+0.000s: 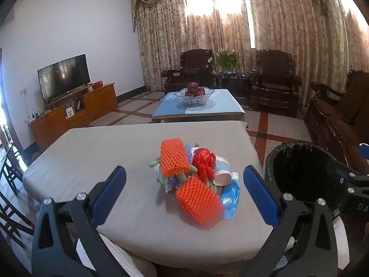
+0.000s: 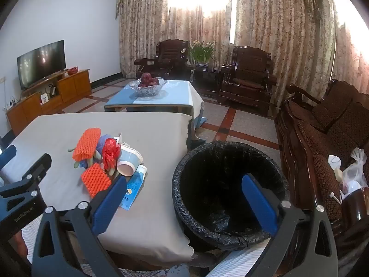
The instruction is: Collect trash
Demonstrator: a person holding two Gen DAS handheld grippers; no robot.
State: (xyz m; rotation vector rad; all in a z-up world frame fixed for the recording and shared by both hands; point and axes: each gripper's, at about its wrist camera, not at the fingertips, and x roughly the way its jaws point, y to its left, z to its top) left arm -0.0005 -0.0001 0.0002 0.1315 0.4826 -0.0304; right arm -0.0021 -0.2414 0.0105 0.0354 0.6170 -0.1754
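A heap of trash lies on the grey-covered table (image 1: 92,152): two orange foam nets (image 1: 173,158) (image 1: 198,204), a red crumpled wrapper (image 1: 204,161), a paper cup (image 1: 221,170) on its side and a blue pouch (image 1: 229,197). My left gripper (image 1: 184,192) is open, its blue pads wide apart on either side of the heap, short of it. The black-lined trash bin (image 2: 221,184) stands on the floor right of the table. My right gripper (image 2: 184,202) is open above the bin's near rim. The heap (image 2: 108,161) sits to its left.
A second table (image 1: 200,108) with a glass fruit bowl (image 1: 196,94) stands behind. Dark wooden armchairs (image 2: 249,80) and a sofa (image 2: 327,138) line the back and right. A TV (image 1: 64,78) on a wooden cabinet is at the left. A dark chair frame (image 1: 11,184) is at the near left.
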